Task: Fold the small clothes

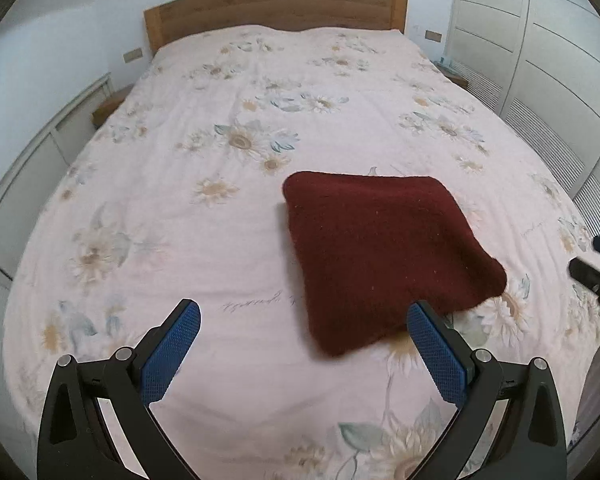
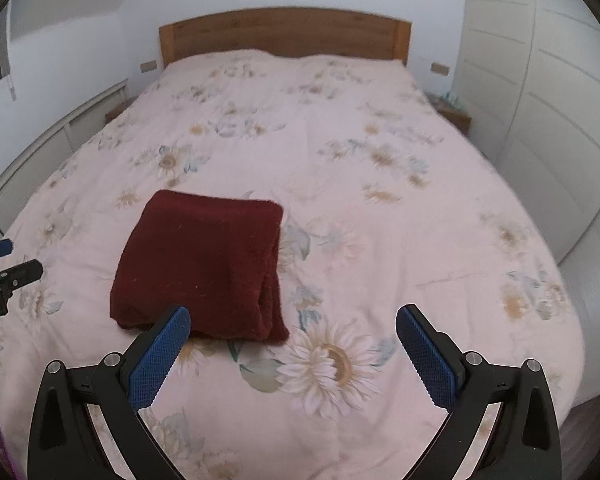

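Nearest the left wrist camera, the left gripper stands wide apart and empty above the bedspread; its right blue pad sits just in front of the near edge of the cloth, and whether it touches cannot be told. The right gripper is likewise spread wide and holds nothing, its left pad close to the cloth's near edge. The dark red cloth lies folded into a thick, roughly square bundle on the bedspread, at about 1 o'clock from the left gripper and 11 o'clock from the right. Layered edges show along its right side in the right wrist view. It appears fuzzy, soft and limp, probably light, not fragile and unlikely to slip in ribbed pads; the layers would likely slide apart if lifted by one corner. Judged best hold: pinch all layers along the near edge, one gripper toward each corner. No containers are in view. Farther off stand the wooden headboard at 12 o'clock and white cupboard doors at 2 o'clock.
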